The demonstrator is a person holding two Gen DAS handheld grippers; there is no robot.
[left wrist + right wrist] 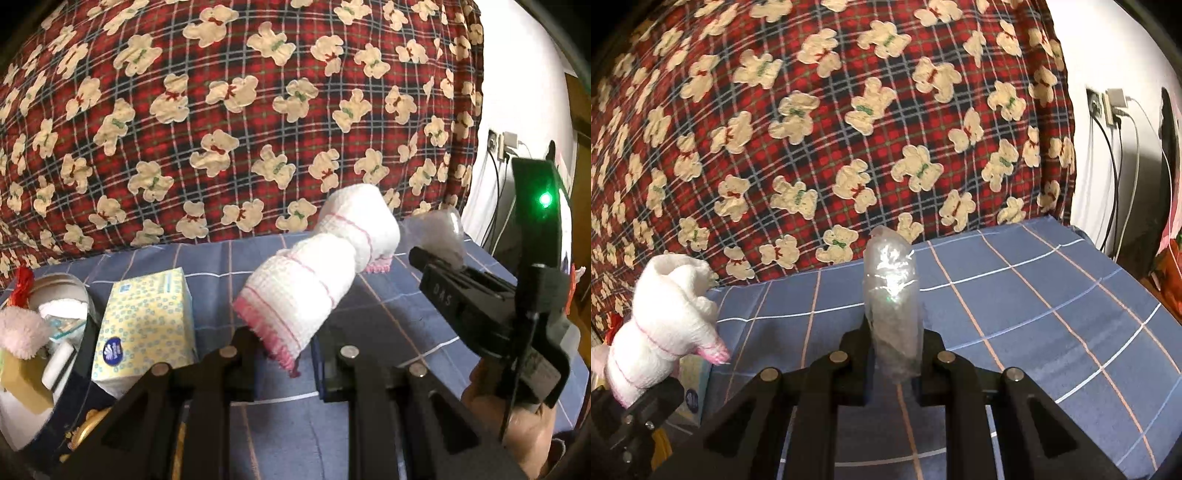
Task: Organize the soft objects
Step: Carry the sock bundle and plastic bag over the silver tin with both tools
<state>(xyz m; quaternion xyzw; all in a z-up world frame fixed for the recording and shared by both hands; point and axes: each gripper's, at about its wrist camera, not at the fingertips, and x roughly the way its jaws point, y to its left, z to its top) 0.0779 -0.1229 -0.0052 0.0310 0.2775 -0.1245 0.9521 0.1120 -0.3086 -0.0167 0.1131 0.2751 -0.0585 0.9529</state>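
My left gripper is shut on a rolled white cloth with pink stripes, which sticks up and forward above the blue checked bed sheet. The same cloth shows at the left of the right wrist view. My right gripper is shut on a clear crumpled plastic bag that stands upright between its fingers. In the left wrist view the right gripper is at the right, with the bag at its tip, close beside the cloth.
A yellow tissue pack lies on the sheet at the left. Left of it a round tin holds small items, with a pink fluffy thing at its edge. A red plaid bear-print quilt rises behind. Wall sockets with cables are at the right.
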